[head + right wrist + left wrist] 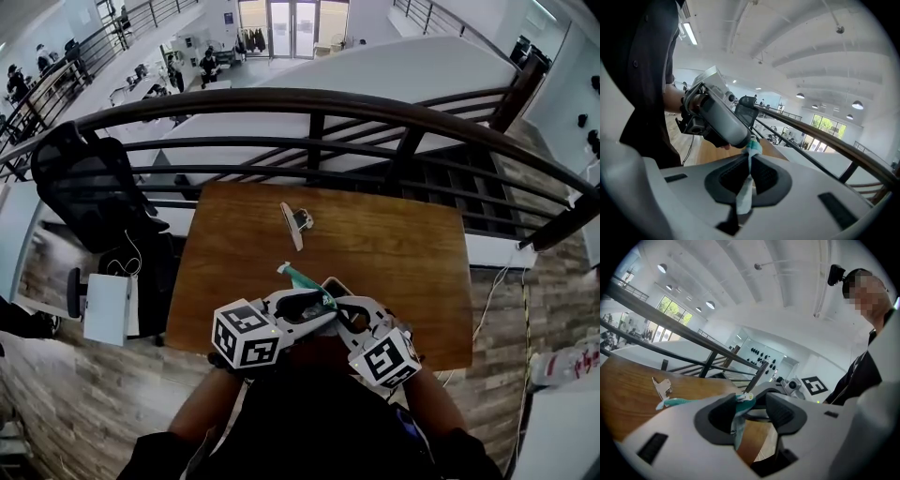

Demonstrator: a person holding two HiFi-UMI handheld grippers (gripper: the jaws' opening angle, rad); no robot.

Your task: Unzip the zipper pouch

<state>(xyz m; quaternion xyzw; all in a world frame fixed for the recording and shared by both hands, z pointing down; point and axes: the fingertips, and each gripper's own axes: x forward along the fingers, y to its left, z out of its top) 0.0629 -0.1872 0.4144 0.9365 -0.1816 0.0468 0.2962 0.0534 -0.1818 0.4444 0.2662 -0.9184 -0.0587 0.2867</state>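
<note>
Head view: my left gripper and right gripper meet above the wooden table, at its near edge, with the teal zipper pouch between them.
Left gripper view: jaws spread, pouch hanging between them.
Right gripper view: jaws pinching the pouch.

Wooden table by dark railing (plank floor).

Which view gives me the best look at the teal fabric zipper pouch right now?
The right gripper view: the teal fabric zipper pouch runs up the centre, pinched between shut jaws. The left gripper view shows it loose between open jaws. The head view shows only a teal end.
</note>
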